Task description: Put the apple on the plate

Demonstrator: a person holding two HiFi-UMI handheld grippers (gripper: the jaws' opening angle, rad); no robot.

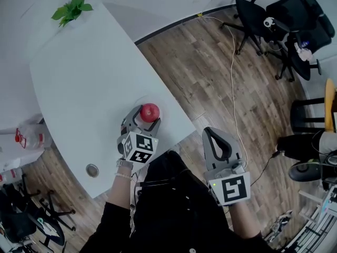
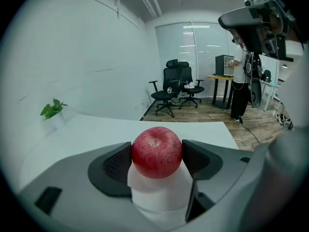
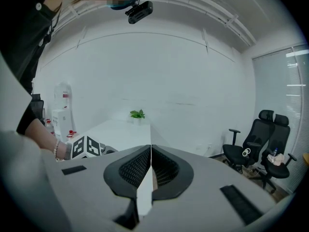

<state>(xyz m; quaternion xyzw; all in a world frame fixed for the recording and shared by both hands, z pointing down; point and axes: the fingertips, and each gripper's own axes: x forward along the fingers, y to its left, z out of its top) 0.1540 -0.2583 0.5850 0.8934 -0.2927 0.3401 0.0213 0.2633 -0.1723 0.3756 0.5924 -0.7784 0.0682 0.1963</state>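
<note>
Left gripper is closed on the apple, pads pressing both its sides, low over the white table near its front edge. Whether the pale shape beneath is the plate, I cannot tell. Right gripper, jaws together and empty, hangs well apart beyond the edge.

Open tabletop stretches from apple to far plant.
</note>
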